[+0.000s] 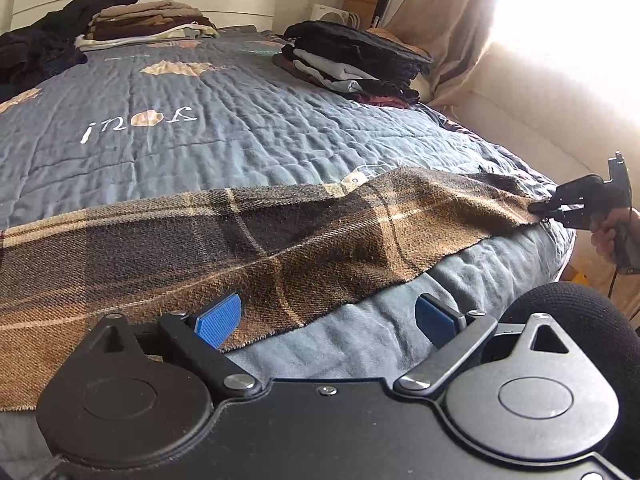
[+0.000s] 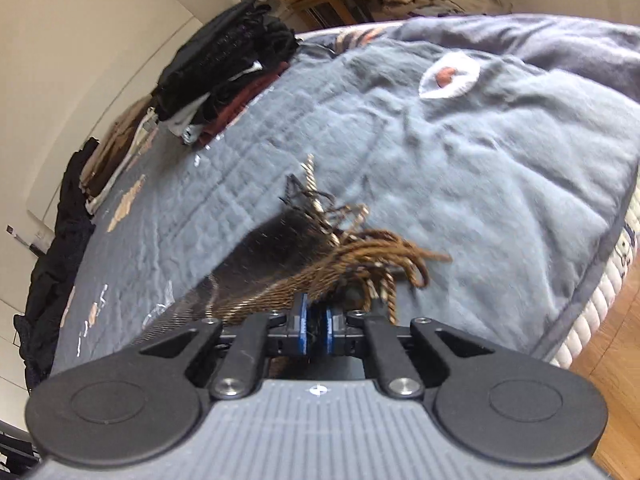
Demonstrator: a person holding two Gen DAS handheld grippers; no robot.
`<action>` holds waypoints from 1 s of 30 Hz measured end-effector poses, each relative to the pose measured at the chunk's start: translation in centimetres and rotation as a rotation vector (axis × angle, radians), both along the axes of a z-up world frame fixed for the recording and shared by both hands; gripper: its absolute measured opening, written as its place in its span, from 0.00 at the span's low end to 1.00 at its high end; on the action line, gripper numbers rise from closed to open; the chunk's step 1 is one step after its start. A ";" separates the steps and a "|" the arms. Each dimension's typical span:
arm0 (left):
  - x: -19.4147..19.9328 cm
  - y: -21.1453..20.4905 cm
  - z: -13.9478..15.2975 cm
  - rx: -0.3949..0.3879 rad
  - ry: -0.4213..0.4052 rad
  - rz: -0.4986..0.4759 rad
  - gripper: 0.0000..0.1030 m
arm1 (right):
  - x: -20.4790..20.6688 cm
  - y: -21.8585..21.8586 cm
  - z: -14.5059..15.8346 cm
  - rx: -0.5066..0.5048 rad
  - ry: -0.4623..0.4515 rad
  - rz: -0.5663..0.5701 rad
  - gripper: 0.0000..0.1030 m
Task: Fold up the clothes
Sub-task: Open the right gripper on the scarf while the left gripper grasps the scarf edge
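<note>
Across the near edge of a bed covered with a blue-grey quilted bedspread (image 1: 248,136) lies a long brown, tan and black plaid woollen scarf (image 1: 224,240), stretched flat from the left side towards the right corner of the mattress. At that right corner the right gripper (image 2: 315,322) has its blue-padded jaws pressed together on the scarf's fringed end, with twisted brown tassels (image 2: 372,256) spilling over and past the fingers; a hand (image 1: 606,234) grips its handle. The left gripper (image 1: 328,314) hangs just above the scarf's near edge with its jaws spread wide, one blue pad (image 1: 219,318) over the plaid cloth, pinching nothing. Farther back sit a stack of folded dark clothes (image 1: 356,60), a folded brown and cream stack (image 1: 148,24) and a loose black heap (image 1: 36,48).
</note>
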State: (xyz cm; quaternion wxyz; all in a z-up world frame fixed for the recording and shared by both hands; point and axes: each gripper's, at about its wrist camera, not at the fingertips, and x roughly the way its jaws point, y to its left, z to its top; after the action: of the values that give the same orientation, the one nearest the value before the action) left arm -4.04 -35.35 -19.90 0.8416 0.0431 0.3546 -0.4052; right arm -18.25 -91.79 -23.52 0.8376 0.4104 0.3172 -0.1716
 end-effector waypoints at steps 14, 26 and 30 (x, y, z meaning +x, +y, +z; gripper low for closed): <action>3.7 0.4 3.7 0.104 -0.176 -0.119 0.91 | -0.6 0.8 7.9 -0.264 -0.034 0.129 0.62; 15.5 -2.1 -0.3 0.392 -0.018 -0.254 0.62 | 8.7 5.4 3.0 -0.213 0.041 0.324 0.66; 15.4 -2.9 -2.7 0.486 -0.022 -0.321 0.64 | 8.8 5.2 1.6 -0.200 0.063 0.325 0.66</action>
State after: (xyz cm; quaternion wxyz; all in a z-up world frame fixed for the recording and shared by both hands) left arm 11.31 -38.27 -22.58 0.7356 0.3034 0.4209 -0.4357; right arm -9.41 -86.63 -21.91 0.8804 0.2630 0.3869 -0.0774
